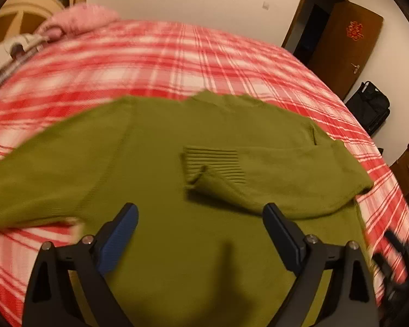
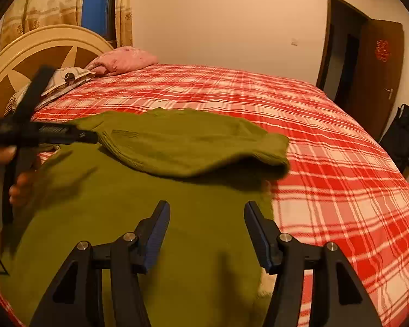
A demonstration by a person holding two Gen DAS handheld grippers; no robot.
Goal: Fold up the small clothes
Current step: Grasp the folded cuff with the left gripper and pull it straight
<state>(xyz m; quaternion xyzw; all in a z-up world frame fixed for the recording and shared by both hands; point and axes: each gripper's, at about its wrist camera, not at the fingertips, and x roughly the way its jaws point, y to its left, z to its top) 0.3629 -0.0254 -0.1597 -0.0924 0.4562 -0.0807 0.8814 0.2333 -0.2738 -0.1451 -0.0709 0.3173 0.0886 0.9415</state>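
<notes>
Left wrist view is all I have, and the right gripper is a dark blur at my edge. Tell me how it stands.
Observer: The right gripper is open with nothing between its fingers, over the green sweater near its right edge.
Operator: Report the fold on that side.
Observer: The folded sleeve lies across the body, but its right end bulges up, with dark shadow beneath it.
Operator: Say what is behind my gripper.
Observer: A hand holds the left gripper above the sweater's left side.
</notes>
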